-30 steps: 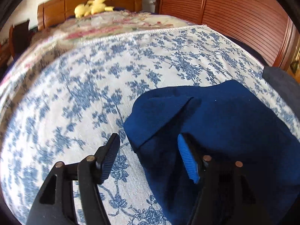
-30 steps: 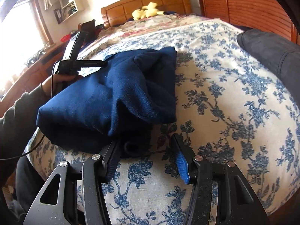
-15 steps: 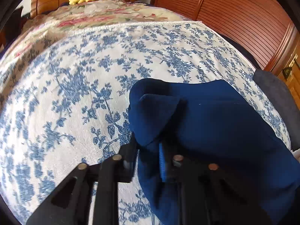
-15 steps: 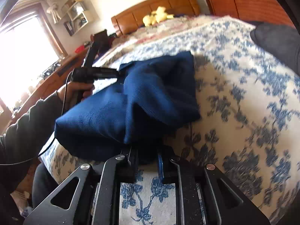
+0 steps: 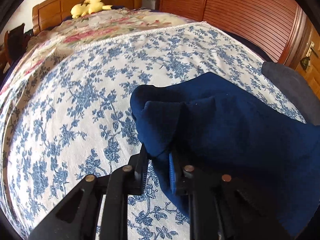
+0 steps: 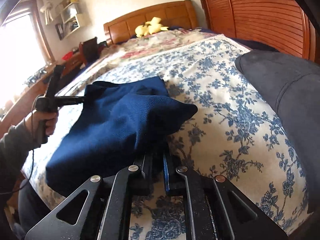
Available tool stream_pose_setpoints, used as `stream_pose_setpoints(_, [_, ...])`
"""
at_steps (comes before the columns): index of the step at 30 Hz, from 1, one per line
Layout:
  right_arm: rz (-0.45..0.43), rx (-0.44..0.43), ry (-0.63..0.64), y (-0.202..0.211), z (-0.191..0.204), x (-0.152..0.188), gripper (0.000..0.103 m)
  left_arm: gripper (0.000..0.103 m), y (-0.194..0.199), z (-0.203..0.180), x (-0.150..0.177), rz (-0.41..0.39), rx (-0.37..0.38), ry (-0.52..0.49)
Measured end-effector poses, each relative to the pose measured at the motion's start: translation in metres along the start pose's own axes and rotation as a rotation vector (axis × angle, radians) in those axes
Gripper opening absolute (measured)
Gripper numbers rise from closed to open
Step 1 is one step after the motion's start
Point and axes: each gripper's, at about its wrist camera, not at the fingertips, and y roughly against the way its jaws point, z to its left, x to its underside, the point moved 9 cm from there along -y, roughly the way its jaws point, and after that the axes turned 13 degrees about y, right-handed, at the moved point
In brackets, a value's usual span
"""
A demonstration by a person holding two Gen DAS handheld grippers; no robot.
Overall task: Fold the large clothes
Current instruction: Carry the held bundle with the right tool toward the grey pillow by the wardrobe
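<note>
Left wrist view: my left gripper point(image 5: 158, 168) is clamped narrow on a bunched edge of the navy garment point(image 5: 230, 132), which spreads from centre toward 4 o'clock over the floral bedspread point(image 5: 70, 108). A grey cushion point(image 5: 290, 88) sits at 3 o'clock, just beside the cloth; a yellow plush toy point(image 5: 90, 5) lies at 11 o'clock by the headboard. A second ago these fingers stood wide over the edge; they have since closed on it.

Right wrist view: my right gripper point(image 6: 158, 170) is likewise pinched on the near fold of the garment point(image 6: 120, 128), lifting it into a ridge. The left gripper point(image 6: 70, 100) shows at 9 o'clock, gripping the far side. How much cloth sits between the right fingers I cannot confirm; the fold hides the pads. A second ago this claw also stood open.

Progress, as I judge it: the garment is bundled in rough layers, not squared. Both grasps are taken; the fold itself, and flattening, remain.
</note>
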Motion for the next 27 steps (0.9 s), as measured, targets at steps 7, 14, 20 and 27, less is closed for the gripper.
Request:
stream_pose_setpoints(7, [0.072, 0.026, -0.07, -0.022, -0.01, 0.016, 0.047, 0.024, -0.018, 0.009, 0.003, 0.042, 0.024, 0.055])
stream_pose_setpoints(14, [0.023, -0.111, -0.029, -0.022, 0.008, 0.006, 0.007, 0.014, 0.002, 0.001, -0.004, -0.012, 0.042, 0.024])
stream_pose_setpoints(20, [-0.144, -0.097, -0.026, 0.016, 0.007, -0.033, 0.004, 0.012, 0.049, -0.029, -0.025, -0.155, 0.043, -0.02])
stream_pose_setpoints(27, [-0.23, -0.022, 0.034, 0.041, -0.021, -0.078, 0.004, 0.012, 0.09, -0.094, -0.051, -0.251, 0.031, -0.125])
